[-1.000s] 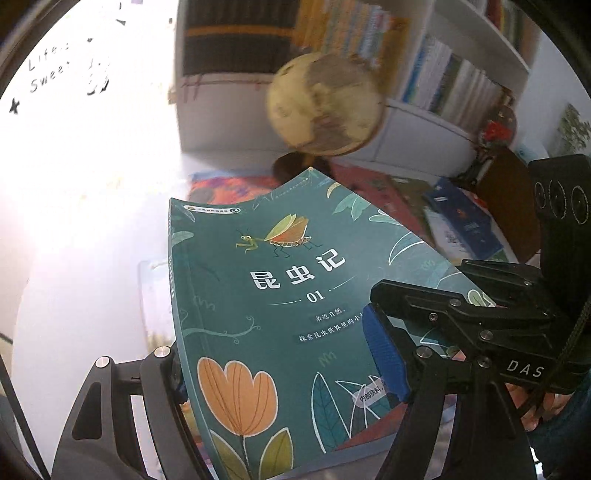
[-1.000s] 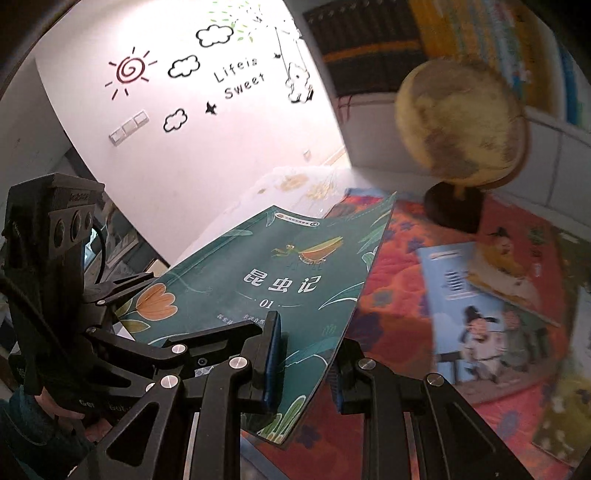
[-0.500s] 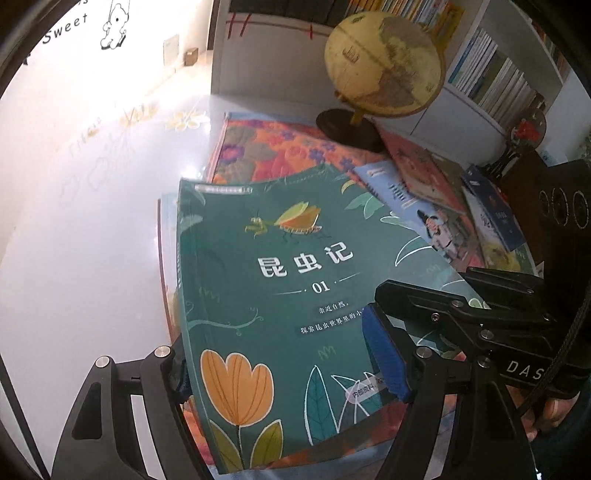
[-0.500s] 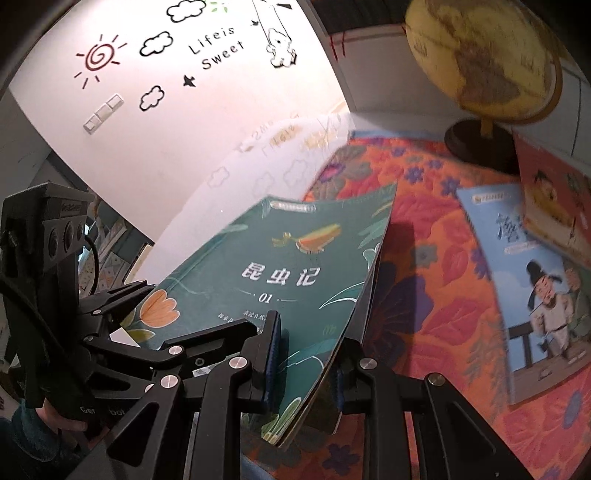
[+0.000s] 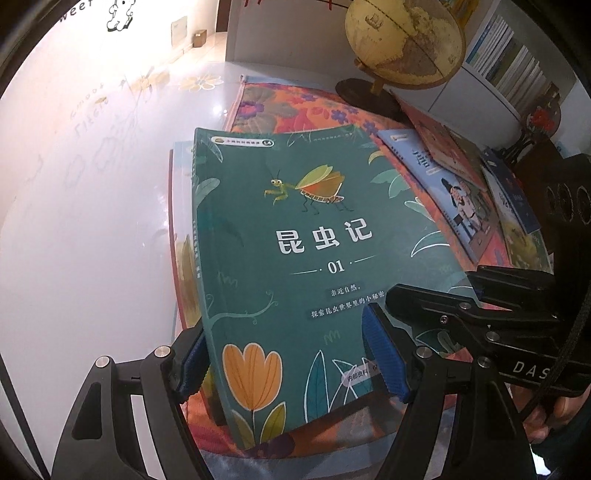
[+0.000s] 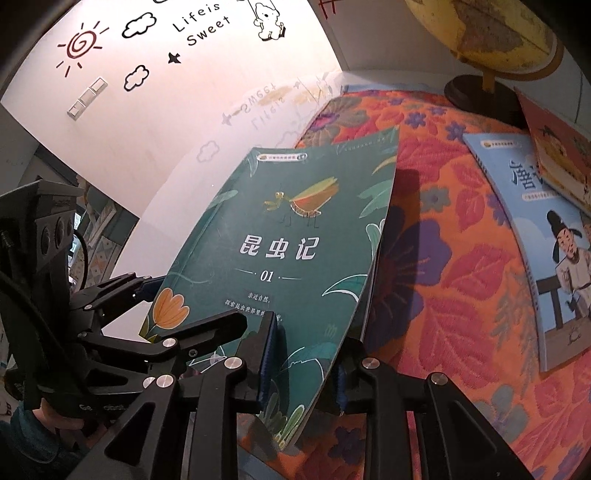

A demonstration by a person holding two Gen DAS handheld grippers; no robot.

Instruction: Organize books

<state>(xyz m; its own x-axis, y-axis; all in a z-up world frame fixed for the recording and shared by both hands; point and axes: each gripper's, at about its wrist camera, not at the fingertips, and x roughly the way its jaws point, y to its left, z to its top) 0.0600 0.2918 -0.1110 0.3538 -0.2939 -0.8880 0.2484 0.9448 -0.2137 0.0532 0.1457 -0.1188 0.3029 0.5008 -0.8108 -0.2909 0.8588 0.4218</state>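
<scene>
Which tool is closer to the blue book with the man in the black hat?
The right tool. It grips the green insect book's edge that faces the blue book. The left tool sits at that book's far side, by the spine.

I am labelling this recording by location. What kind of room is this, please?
Probably a child's reading room or study: a bookshelf full of books, a globe, picture books on a flowery mat, and cartoon wall stickers.
</scene>
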